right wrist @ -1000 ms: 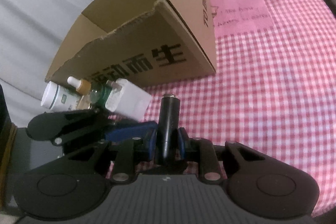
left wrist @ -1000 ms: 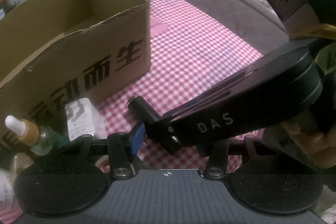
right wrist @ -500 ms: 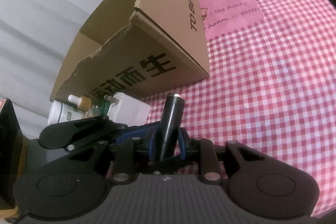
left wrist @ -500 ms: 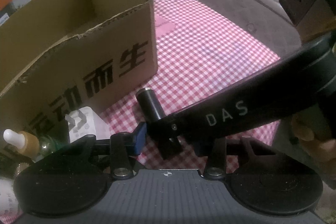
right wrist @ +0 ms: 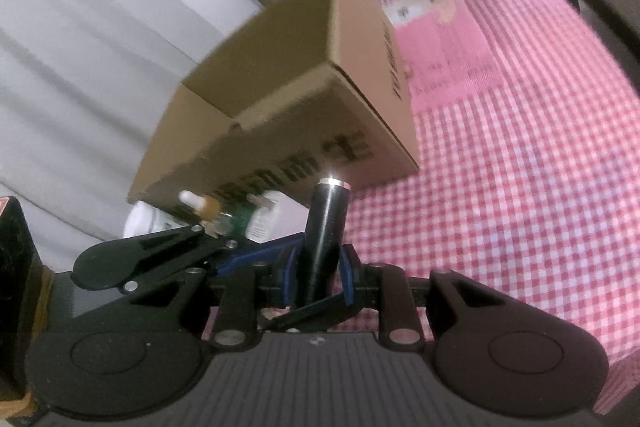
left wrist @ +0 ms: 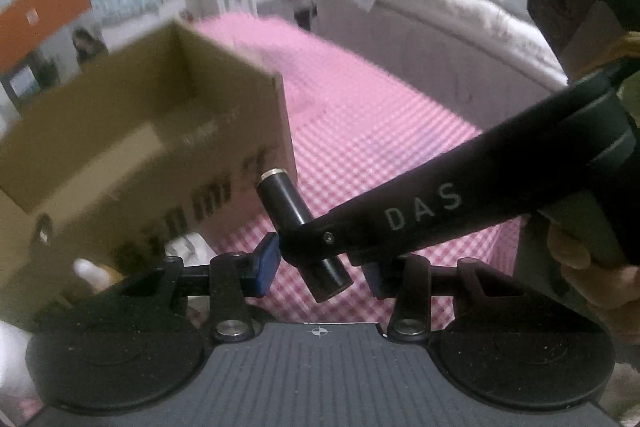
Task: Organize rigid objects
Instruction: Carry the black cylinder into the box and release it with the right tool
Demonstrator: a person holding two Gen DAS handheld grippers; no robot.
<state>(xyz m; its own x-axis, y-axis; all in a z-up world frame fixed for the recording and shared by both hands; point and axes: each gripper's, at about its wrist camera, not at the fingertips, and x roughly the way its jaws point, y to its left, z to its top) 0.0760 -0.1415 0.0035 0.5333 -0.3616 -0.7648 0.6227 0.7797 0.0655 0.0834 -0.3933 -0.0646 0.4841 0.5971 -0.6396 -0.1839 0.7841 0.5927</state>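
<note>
Clamped in the right gripper (right wrist: 320, 267), the black cylinder (right wrist: 325, 227) has a shiny silver-rimmed end.

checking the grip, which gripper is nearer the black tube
Right. The right gripper clamps the black tube between its fingers; the left gripper's fingers stand apart around it, beside the right's.

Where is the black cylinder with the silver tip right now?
The black cylinder is clamped in the right gripper, above the pink checked cloth, just in front of the cardboard box; in the left wrist view it crosses between the left gripper's pads.
</note>
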